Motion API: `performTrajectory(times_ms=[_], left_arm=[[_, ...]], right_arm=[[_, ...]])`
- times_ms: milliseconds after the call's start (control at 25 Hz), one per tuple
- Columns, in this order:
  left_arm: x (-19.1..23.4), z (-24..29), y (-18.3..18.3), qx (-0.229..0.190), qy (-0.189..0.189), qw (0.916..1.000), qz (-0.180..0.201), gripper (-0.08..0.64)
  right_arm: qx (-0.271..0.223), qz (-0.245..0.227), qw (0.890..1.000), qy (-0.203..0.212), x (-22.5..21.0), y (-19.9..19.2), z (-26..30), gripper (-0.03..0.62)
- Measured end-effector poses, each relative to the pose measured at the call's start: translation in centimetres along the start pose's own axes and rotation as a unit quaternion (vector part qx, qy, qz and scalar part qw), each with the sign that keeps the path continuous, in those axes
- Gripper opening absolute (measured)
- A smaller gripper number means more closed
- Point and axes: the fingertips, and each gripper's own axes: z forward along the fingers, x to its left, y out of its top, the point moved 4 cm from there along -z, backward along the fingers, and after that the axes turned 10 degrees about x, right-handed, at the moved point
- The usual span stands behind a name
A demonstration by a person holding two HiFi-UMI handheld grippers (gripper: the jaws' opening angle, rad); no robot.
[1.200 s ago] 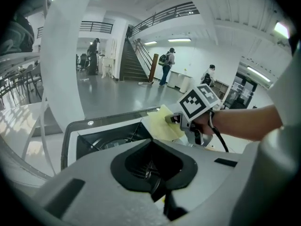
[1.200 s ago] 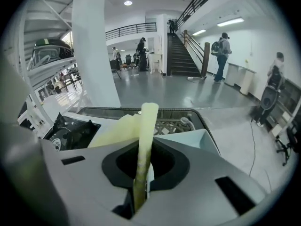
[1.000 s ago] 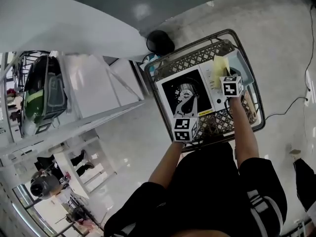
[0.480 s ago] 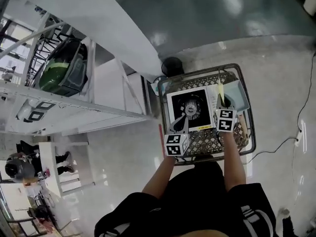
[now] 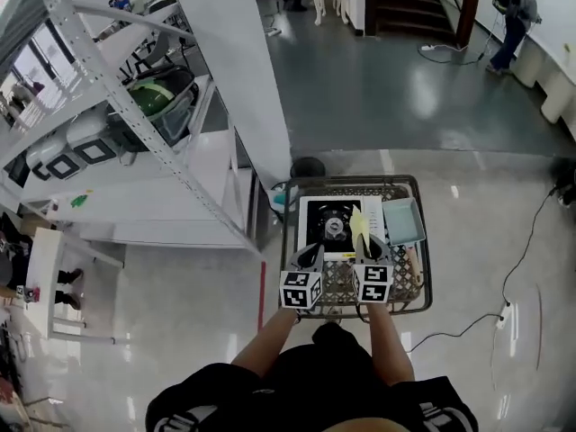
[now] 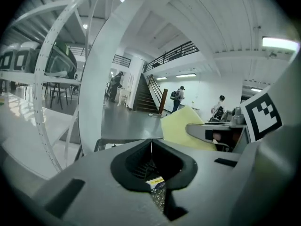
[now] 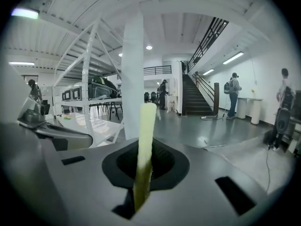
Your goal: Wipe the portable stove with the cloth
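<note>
The portable stove (image 5: 317, 224), white with a black top and a round burner, lies in a wire basket cart (image 5: 425, 241) in the head view. My right gripper (image 5: 367, 247) is shut on a yellow cloth (image 5: 359, 226) that stands up over the stove's right part. Seen from the right gripper view, the cloth (image 7: 144, 140) rises edge-on from the shut jaws of that gripper (image 7: 142, 154). My left gripper (image 5: 311, 256) hovers at the stove's near left corner, shut and holding nothing. The left gripper view shows its jaws (image 6: 151, 144) closed, with the cloth (image 6: 184, 126) to the right.
A pale blue tray (image 5: 403, 220) sits in the cart right of the stove. White metal shelving (image 5: 126, 142) with a green bin (image 5: 155, 94) stands to the left. A black round object (image 5: 309, 166) lies behind the cart. A cable (image 5: 517, 259) runs across the floor on the right. A person (image 5: 513, 7) stands far off.
The head view has swung up and shows more of the room. Both grippers have drawn back toward the cart's near edge and closer together. The cloth has come off the stove's right side and stands upright.
</note>
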Motion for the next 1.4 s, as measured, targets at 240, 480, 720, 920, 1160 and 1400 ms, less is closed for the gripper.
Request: performTrajectory(times_ms=[240, 480, 720, 920, 1160, 1400], left_arm=[[-1.8, -6.4, -3.2, -0.022, 0.000, 0.9997, 0.008, 0.021], [-3.4, -11.9, -7.8, -0.021, 0.020, 0.9996, 0.001, 0.021], [-7.1, -13.9, -7.2, -0.053, 0.015, 0.9984, 0.013, 0.021], [-10.7, -14.6, -4.6, -0.094, 0.011, 0.9951, 0.028, 0.021], [-14.6, -14.5, -3.6, -0.115, 0.029, 0.9927, 0.022, 0.021], [-20.3, -13.5, -4.2, -0.120, 0.014, 0.9922, 0.029, 0.021]], right_arm=[[-0.025, -0.025, 0.999, 0.018, 4.3, -2.2, -7.2, 0.012], [0.000, -0.075, 0.997, 0.004, 6.7, -6.1, -13.9, 0.012], [-0.024, -0.071, 0.997, -0.001, 5.2, -6.1, -17.8, 0.012], [-0.054, -0.087, 0.995, 0.013, 3.3, -3.9, -20.6, 0.011], [-0.076, -0.103, 0.992, 0.012, -0.8, -3.3, -25.1, 0.011], [-0.081, -0.102, 0.991, 0.035, -3.2, -4.8, -26.9, 0.011]])
